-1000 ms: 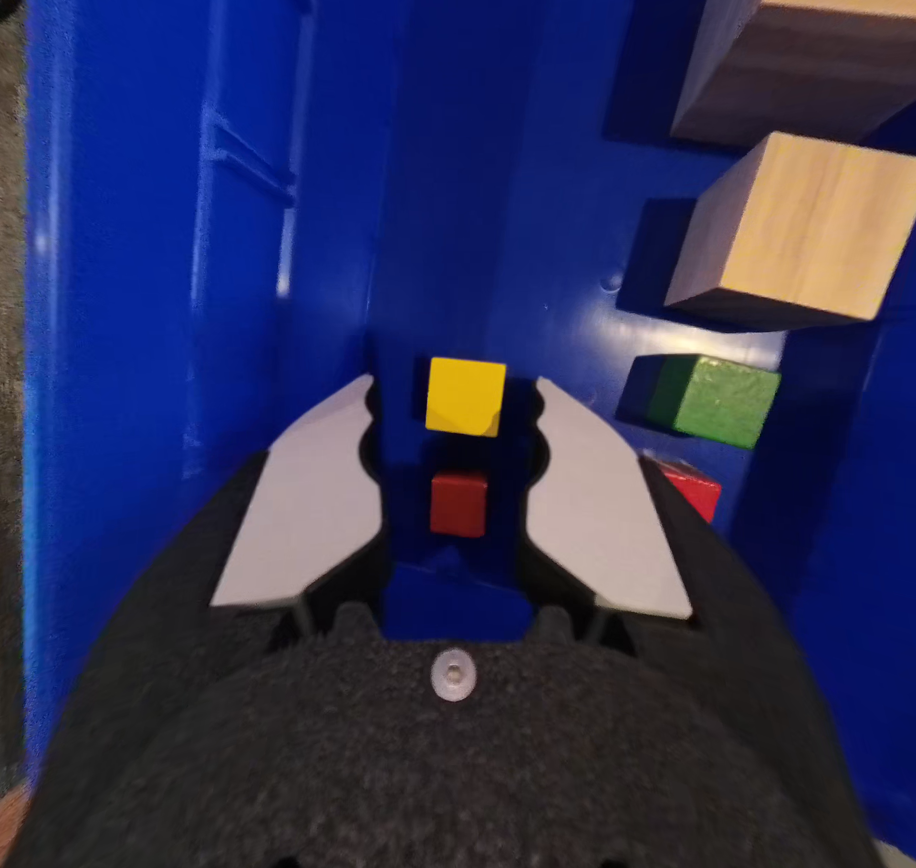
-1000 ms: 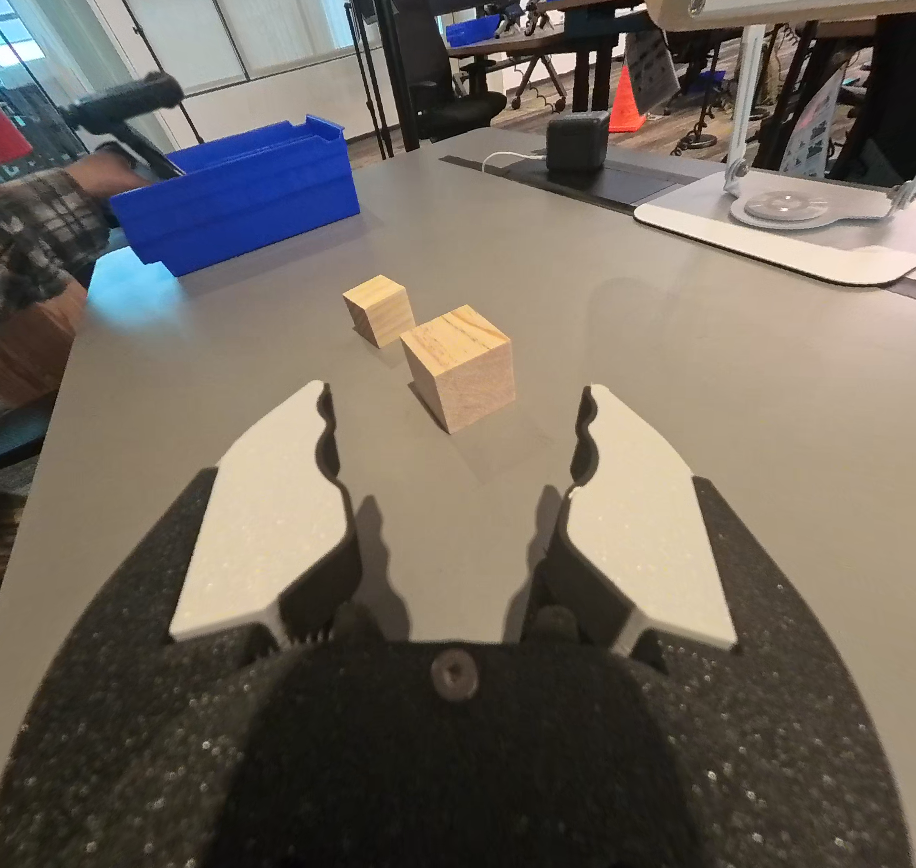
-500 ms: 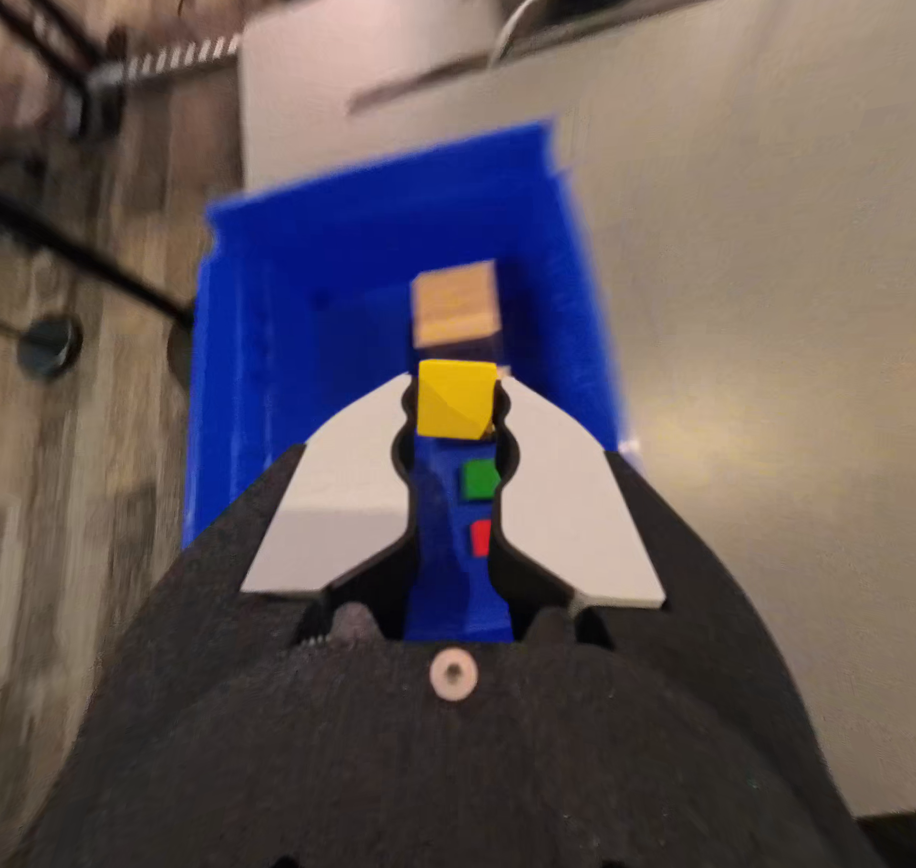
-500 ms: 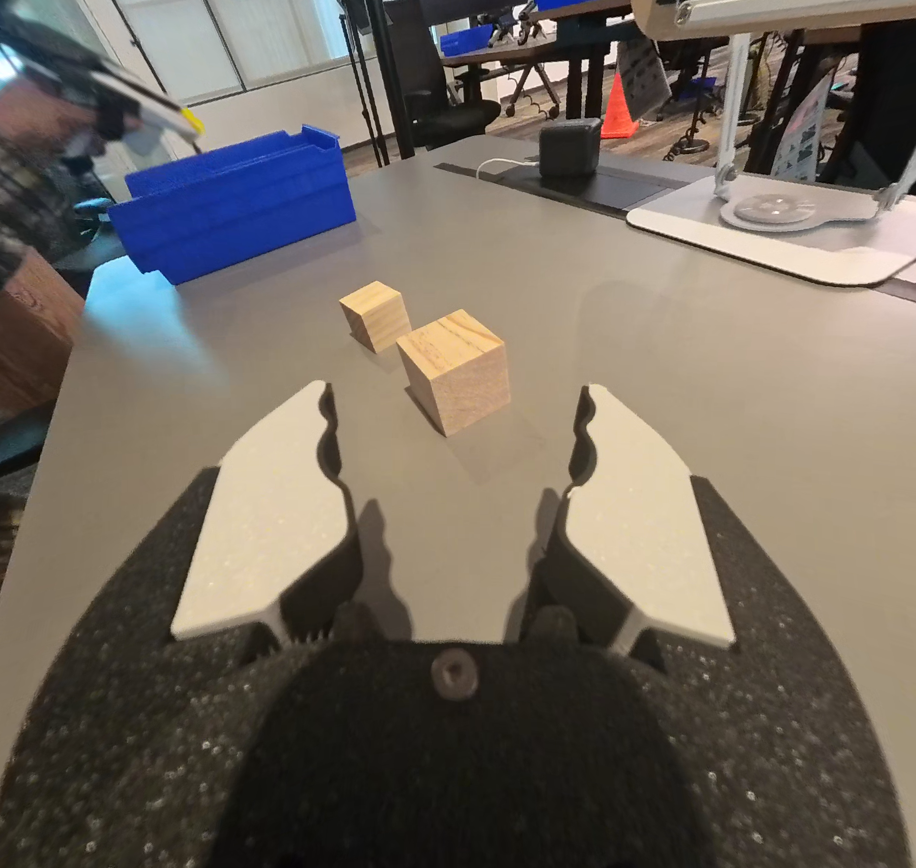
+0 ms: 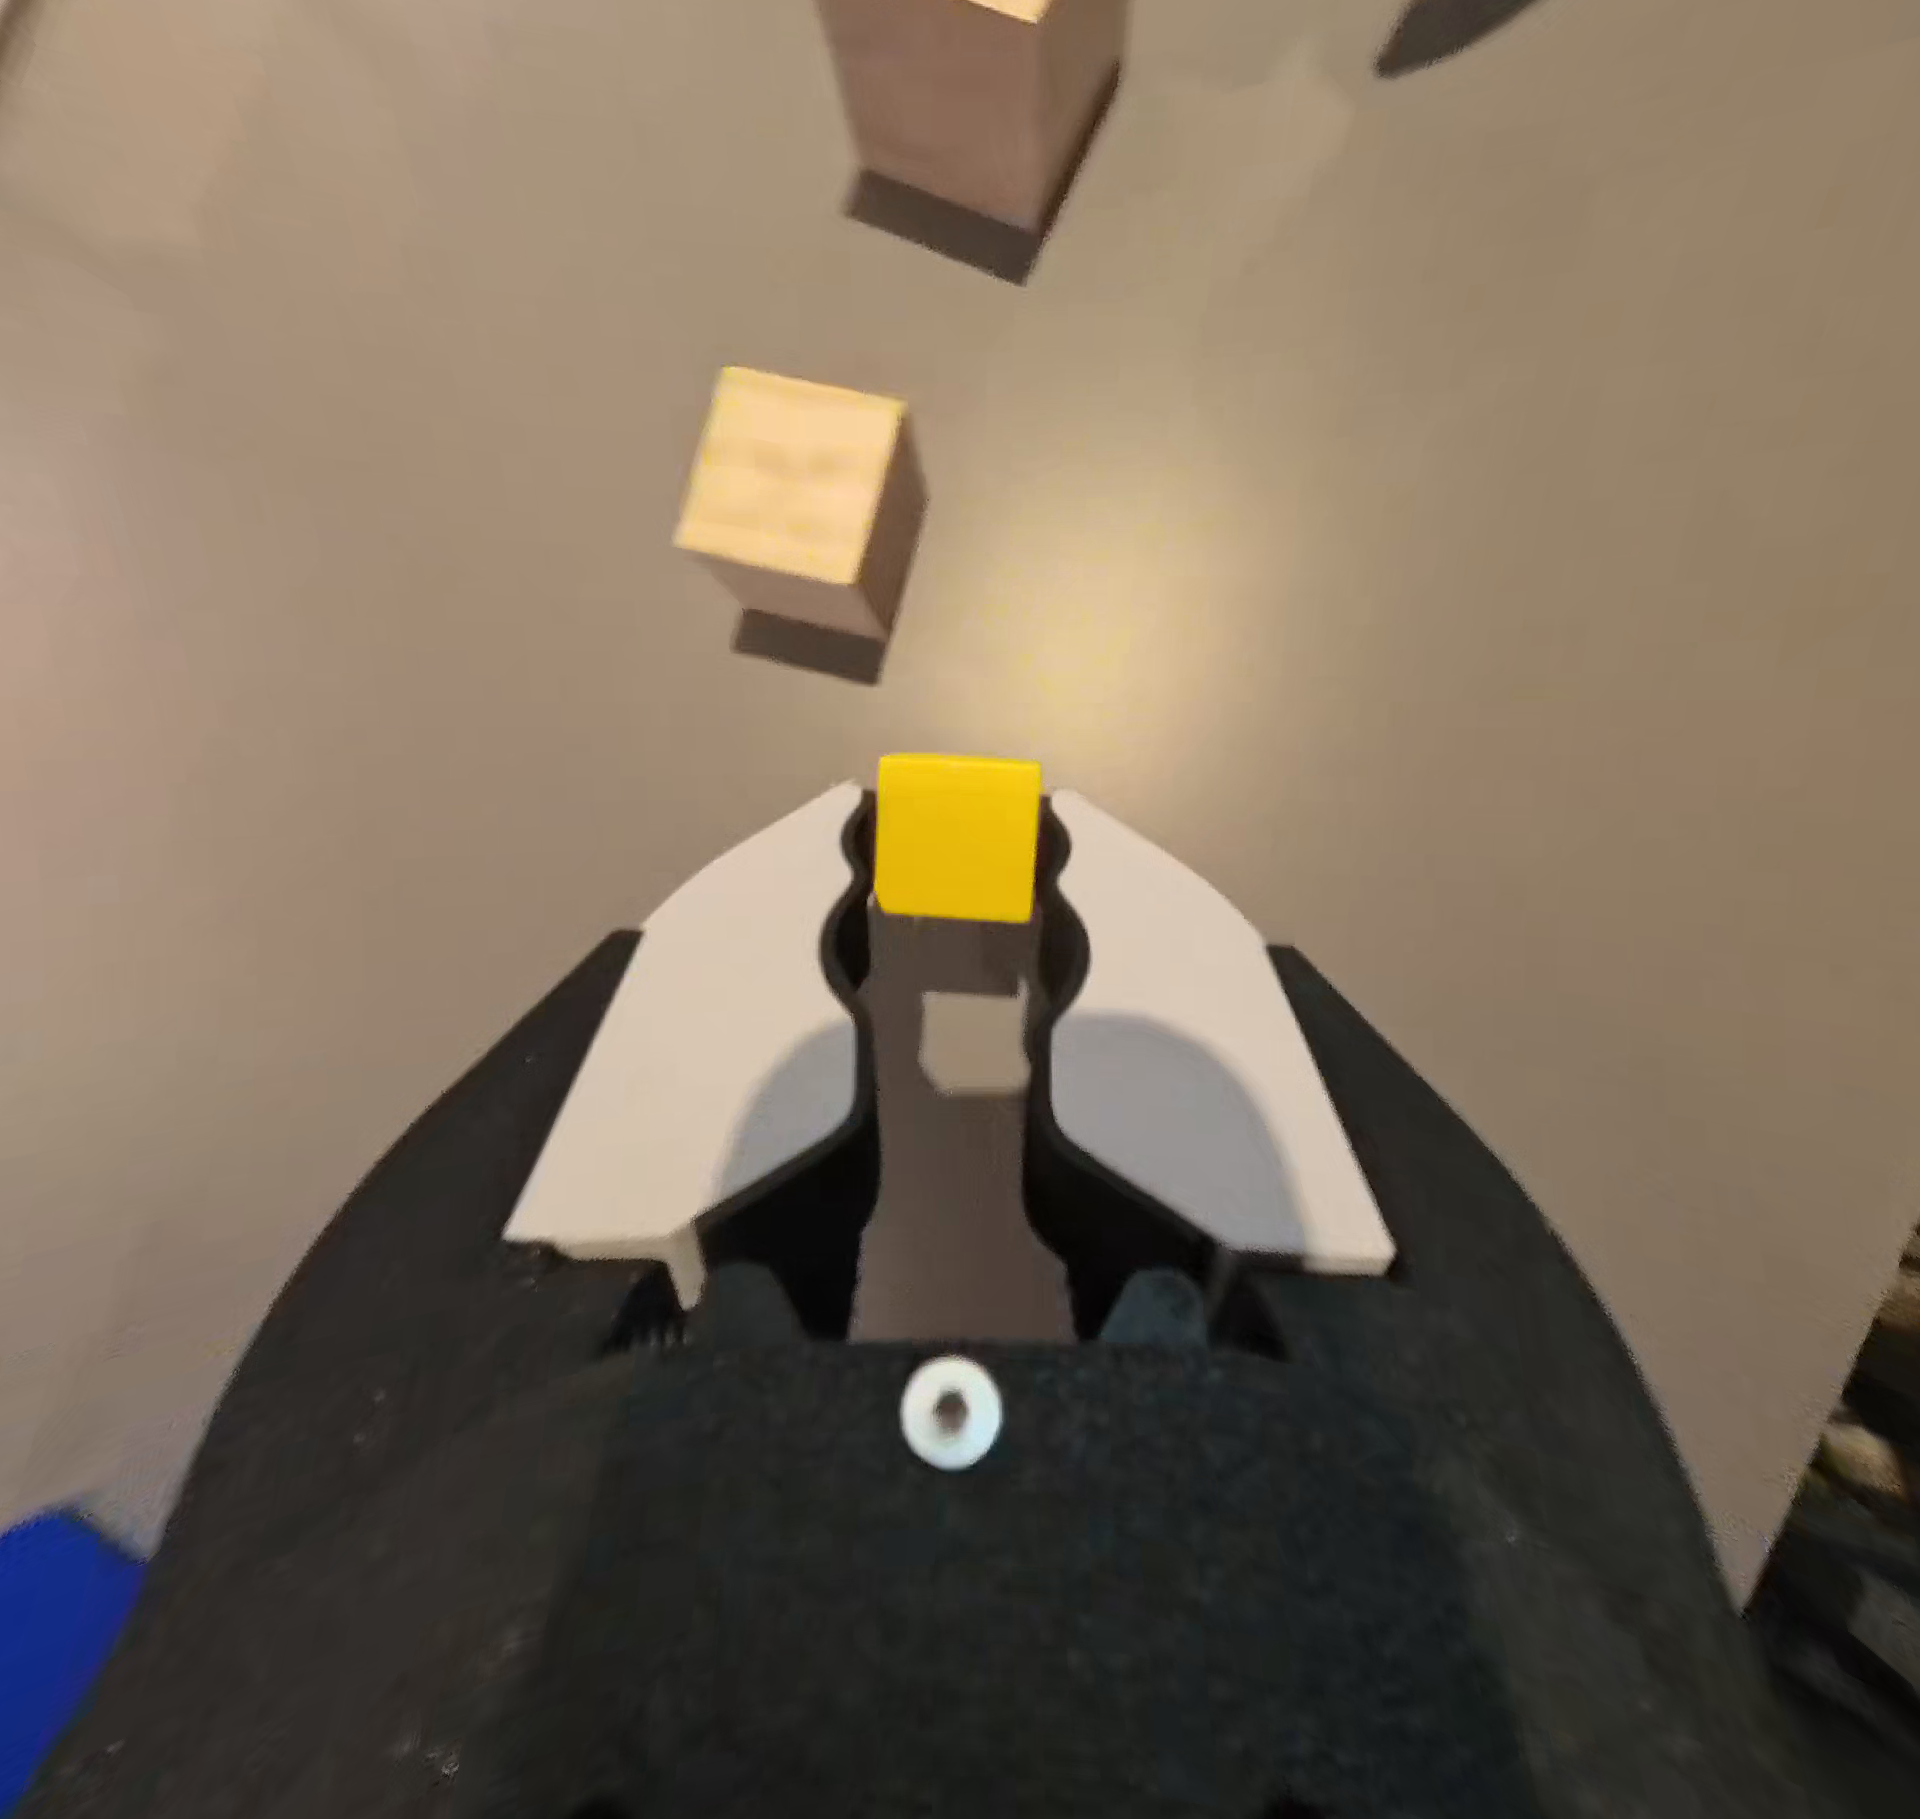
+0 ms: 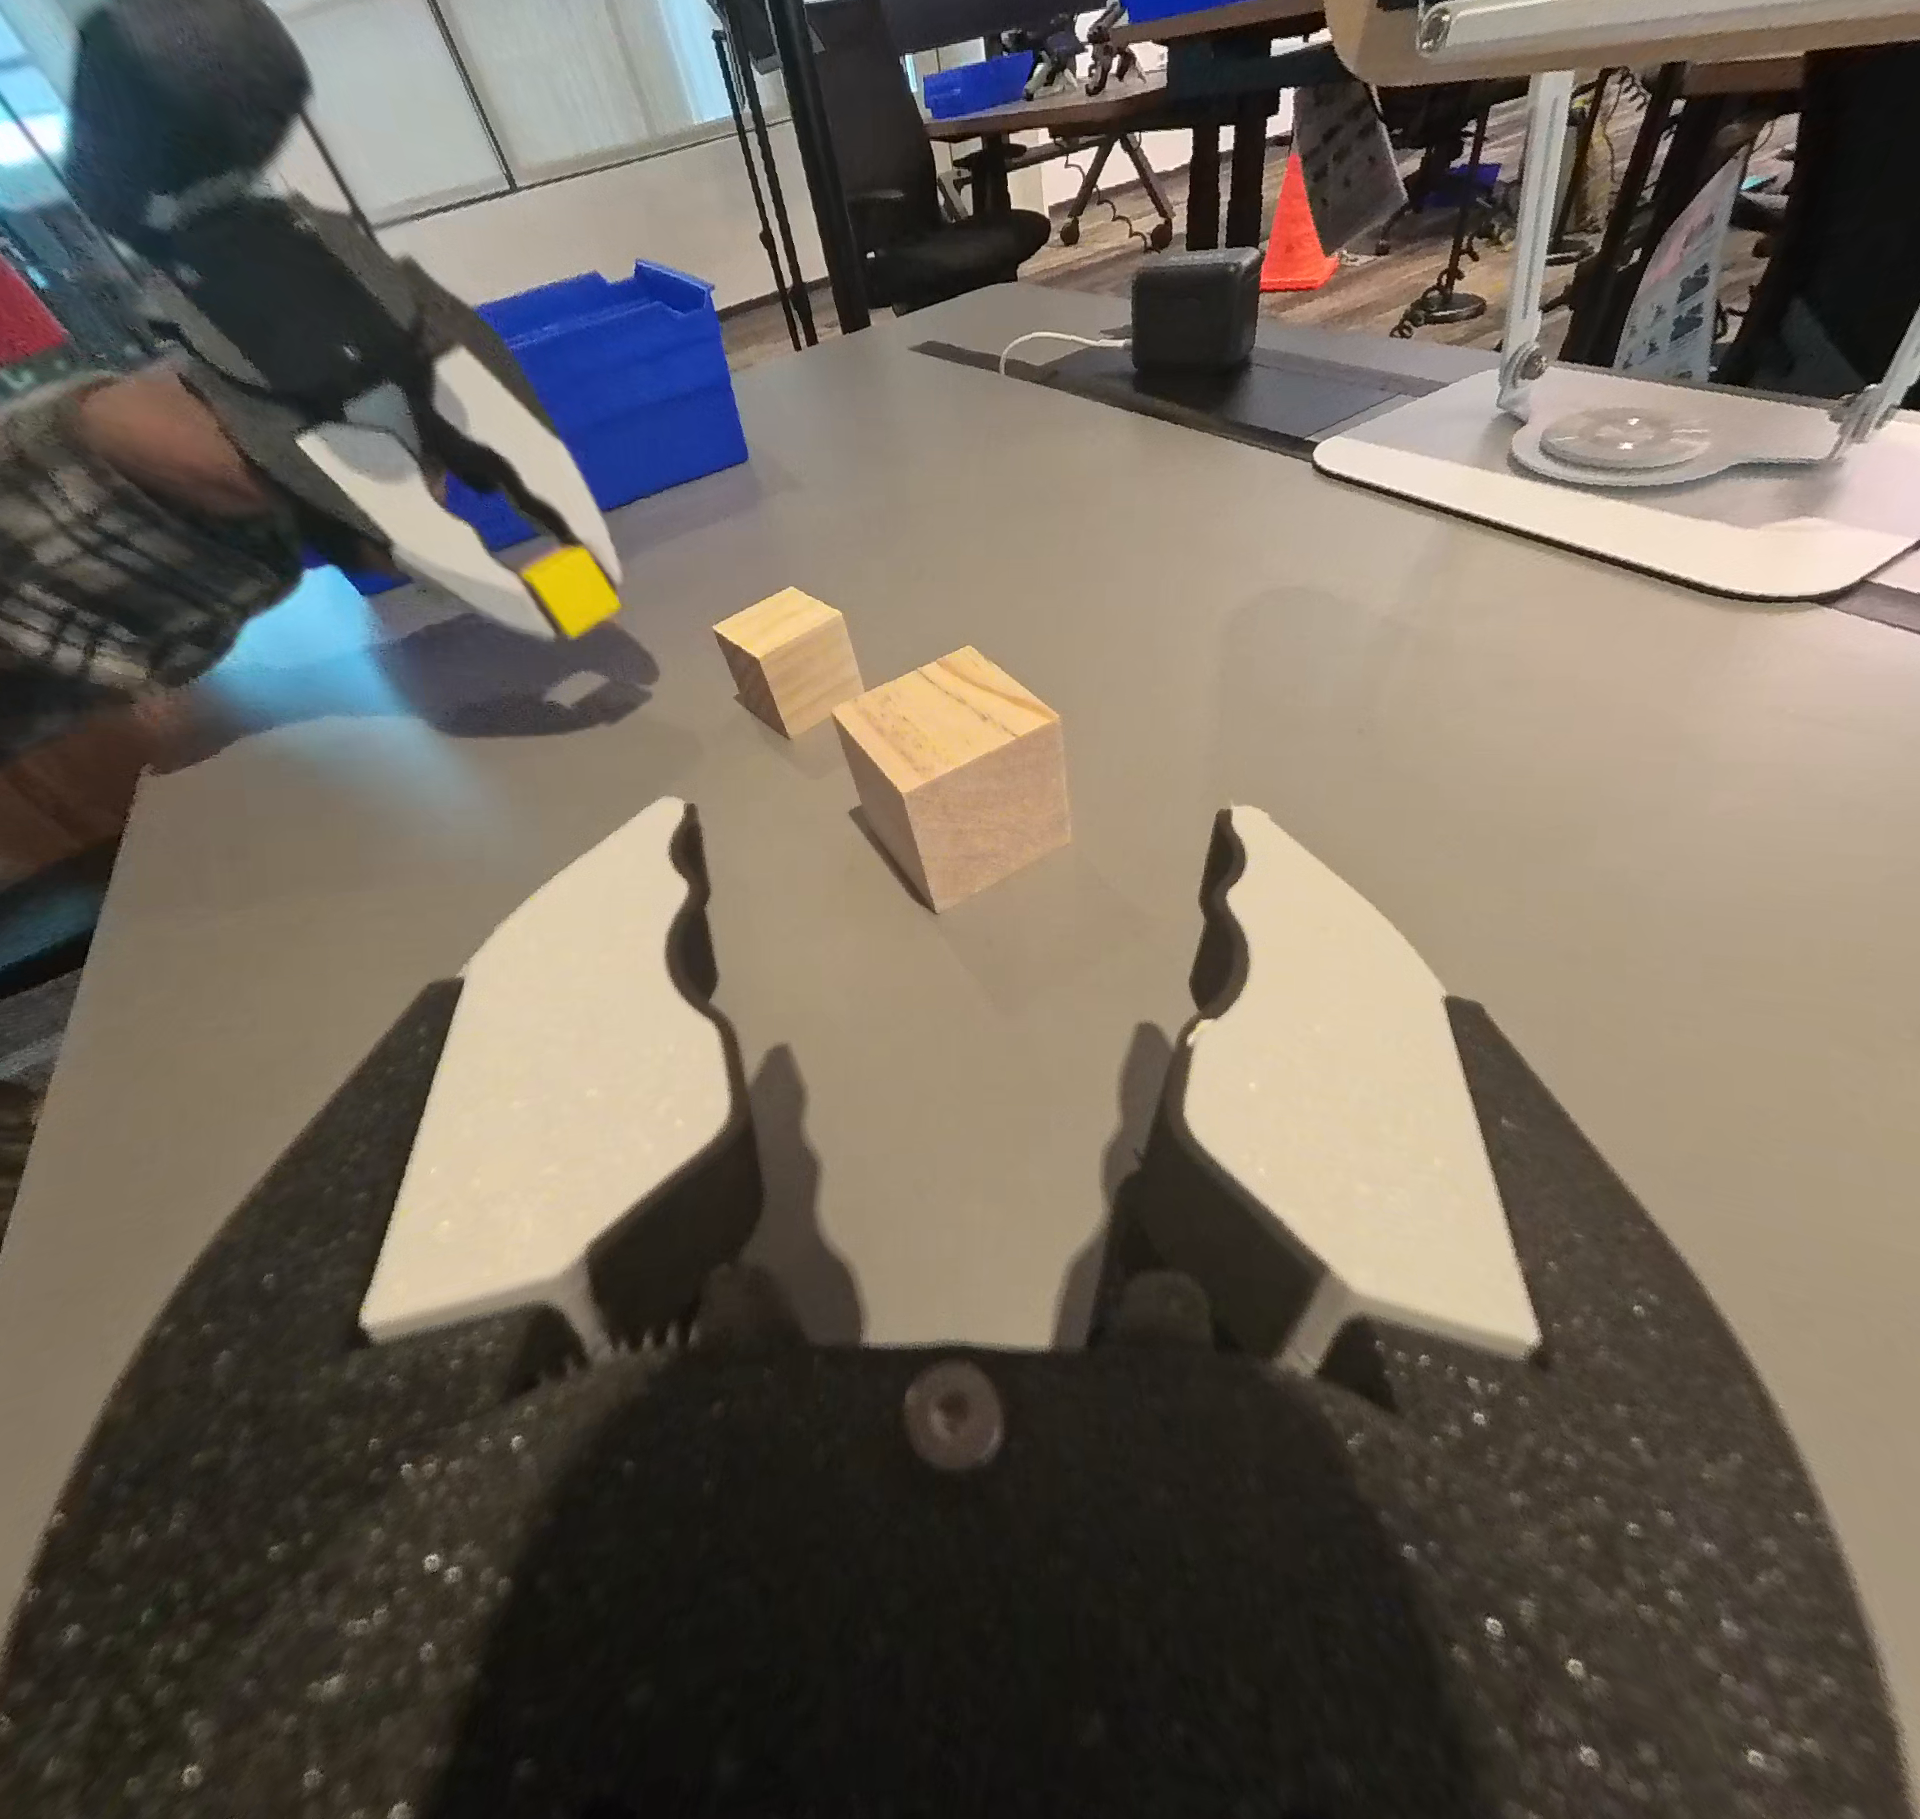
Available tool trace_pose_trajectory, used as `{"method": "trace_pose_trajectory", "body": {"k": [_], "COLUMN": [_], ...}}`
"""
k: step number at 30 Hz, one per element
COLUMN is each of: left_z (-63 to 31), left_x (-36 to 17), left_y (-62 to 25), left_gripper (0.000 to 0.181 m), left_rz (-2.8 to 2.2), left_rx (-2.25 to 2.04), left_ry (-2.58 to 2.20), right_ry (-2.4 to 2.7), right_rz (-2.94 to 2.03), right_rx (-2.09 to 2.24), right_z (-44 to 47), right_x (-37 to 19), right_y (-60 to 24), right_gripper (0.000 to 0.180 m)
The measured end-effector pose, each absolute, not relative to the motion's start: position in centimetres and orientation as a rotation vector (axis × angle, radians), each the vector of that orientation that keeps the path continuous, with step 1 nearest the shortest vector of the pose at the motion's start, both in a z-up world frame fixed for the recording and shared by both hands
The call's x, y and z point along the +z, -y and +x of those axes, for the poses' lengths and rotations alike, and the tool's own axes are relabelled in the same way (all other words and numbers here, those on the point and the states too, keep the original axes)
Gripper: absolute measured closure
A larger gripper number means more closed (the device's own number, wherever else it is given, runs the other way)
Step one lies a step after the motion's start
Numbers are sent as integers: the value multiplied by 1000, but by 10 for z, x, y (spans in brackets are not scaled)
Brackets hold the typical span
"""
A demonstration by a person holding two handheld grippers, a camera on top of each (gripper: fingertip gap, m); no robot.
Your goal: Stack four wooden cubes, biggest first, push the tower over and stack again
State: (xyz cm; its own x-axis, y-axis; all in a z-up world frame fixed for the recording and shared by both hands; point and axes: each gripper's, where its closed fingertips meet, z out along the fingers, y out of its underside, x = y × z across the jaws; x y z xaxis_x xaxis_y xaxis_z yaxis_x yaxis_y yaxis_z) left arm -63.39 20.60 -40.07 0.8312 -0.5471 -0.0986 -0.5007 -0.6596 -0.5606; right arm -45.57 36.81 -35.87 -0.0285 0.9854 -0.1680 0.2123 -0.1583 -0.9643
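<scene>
My left gripper [image 5: 956, 813] is shut on a small yellow cube [image 5: 956, 839] and holds it above the grey table; it also shows in the right wrist view [image 6: 571, 590] with the yellow cube [image 6: 569, 592] at its tips. Ahead of it a medium plain wooden cube [image 5: 795, 502] [image 6: 790, 657] stands on the table, and a larger plain wooden cube [image 5: 961, 55] [image 6: 956, 772] stands just beyond. My right gripper [image 6: 956, 834] is open and empty, low over the table, a short way in front of the larger cube.
A blue bin [image 6: 623, 398] stands at the table's far left; its corner shows in the left wrist view [image 5: 52, 1603]. A black cube-shaped device [image 6: 1195, 320] on a dark mat and a white stand base [image 6: 1610, 481] sit at the back right. A person's plaid sleeve [image 6: 94, 564] is at the left.
My left gripper closed on the yellow cube in the bin, lifted it out and carried it over the table toward the two wooden cubes. My right gripper stayed open and nearly still.
</scene>
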Motion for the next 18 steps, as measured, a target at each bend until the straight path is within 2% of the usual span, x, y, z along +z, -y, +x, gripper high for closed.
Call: {"method": "trace_pose_trajectory", "body": {"k": [1, 14, 18], "left_z": [-629, -623, -632], "left_x": [-408, -447, -439], "left_y": [-208, -207, -209], "left_gripper": [152, 152, 127], "left_rz": [-2428, -2517, -2489], "left_rx": [-115, -167, -106], "left_ry": [-797, -905, -846], "right_ry": [1317, 1330, 1325], "right_rz": [-1469, -1474, -1471], "right_rx": [1259, 1256, 1257], "right_z": [-456, -457, -456], "right_x": [-359, -361, -360], "right_y": [-368, -367, -368], "right_gripper": [89, 89, 88]}}
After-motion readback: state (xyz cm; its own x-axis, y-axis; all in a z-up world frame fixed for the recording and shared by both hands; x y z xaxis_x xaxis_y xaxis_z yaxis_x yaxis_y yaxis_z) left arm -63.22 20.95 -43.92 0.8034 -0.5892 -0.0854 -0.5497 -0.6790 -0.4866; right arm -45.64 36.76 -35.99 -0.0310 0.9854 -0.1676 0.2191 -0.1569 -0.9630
